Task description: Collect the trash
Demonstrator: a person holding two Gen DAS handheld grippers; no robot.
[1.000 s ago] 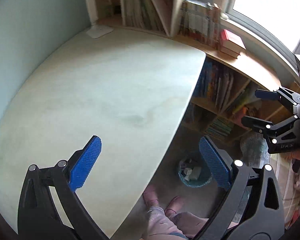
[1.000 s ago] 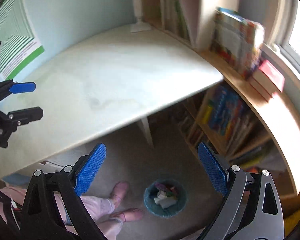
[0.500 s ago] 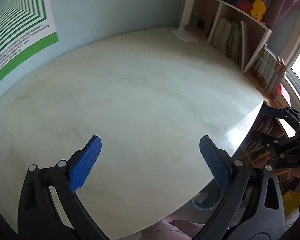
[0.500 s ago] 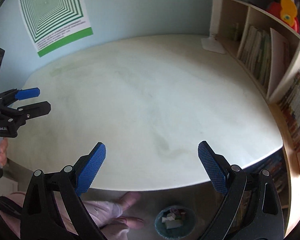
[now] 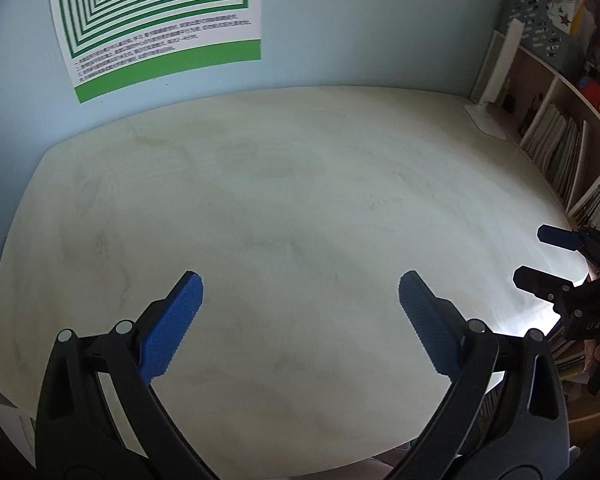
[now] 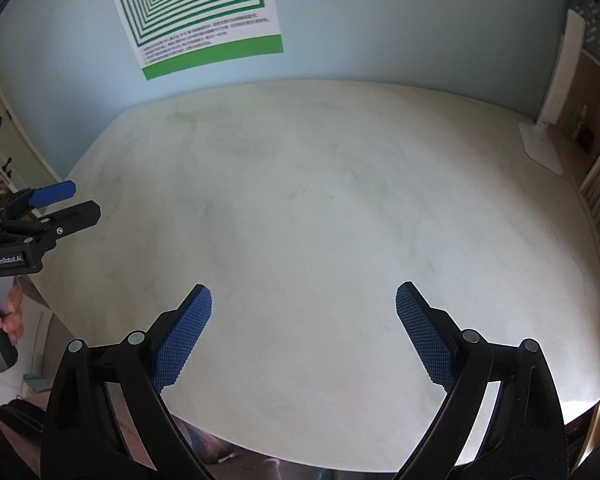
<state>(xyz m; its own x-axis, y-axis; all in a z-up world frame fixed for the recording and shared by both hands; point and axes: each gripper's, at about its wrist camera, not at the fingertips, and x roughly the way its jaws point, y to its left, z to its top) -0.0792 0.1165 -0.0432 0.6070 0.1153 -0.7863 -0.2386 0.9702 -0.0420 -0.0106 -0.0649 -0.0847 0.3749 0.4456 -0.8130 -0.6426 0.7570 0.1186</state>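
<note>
Trash is not visible anywhere in either wrist view: the desk (image 5: pixel 300 208) shows a bare pale top with only faint smudges, and no bin shows in either view, so you cannot tell from here where any remaining litter lies. Your left hand-held gripper (image 5: pixel 300 320) hovers over the near edge with its blue pads (image 5: pixel 172 328) wide apart and nothing between them; your right hand-held gripper (image 6: pixel 304 332) is likewise spread and empty, held just to the right of the other, well clear of it. Risk one: you judge the desk done while a small scrap sits outside the frame, near the lamp base (image 5: pixel 486 120) or along the bookshelf (image 5: pixel 560 148) edge, where fisheye distortion shrinks things. Sweep both cameras before calling it. Risk two: the grey marks on the top could pass for scraps, and a pinch at one would only scrape the pads on the surface. Risk three: the poster (image 5: pixel 156 20) and lamp base are not trash; a careless reach toward the back wall could knock the lamp. Risk four: both grippers converging on one small item could clash, so assign one side per piece.
</note>
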